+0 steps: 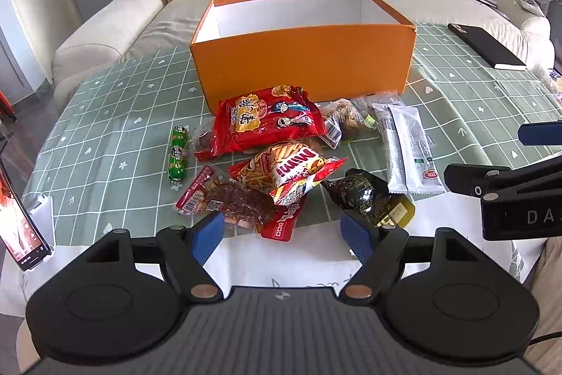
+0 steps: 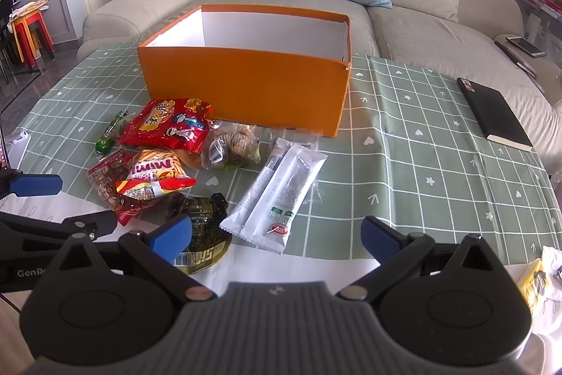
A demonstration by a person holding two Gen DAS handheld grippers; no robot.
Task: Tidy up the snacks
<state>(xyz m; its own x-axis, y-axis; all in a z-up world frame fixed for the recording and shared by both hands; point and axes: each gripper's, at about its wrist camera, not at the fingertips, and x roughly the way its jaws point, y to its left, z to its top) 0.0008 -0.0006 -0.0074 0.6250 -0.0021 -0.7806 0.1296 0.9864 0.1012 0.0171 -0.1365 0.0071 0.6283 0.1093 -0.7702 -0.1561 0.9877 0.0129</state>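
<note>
Orange box (image 1: 302,65) is set open-topped at the far side of the green checked tablecloth (image 1: 105,115), just behind the snack pile, so packets can be dropped in with a short carry; nothing is visible inside it. Snacks are heaped near the box's front wall: red bag (image 1: 267,118), Mimi stick bag (image 1: 291,167), green sausages (image 1: 177,153) to the left, white sachets (image 1: 407,146) to the right, dark pouch (image 1: 365,195) nearest. Left gripper (image 1: 282,234) is held over the near edge of the pile, tongs spread apart, nothing between them. Right gripper (image 2: 277,234) likewise spread wide and empty, near the sachets and pouch. Black notebook (image 2: 491,111) lies well apart, far right.
</note>
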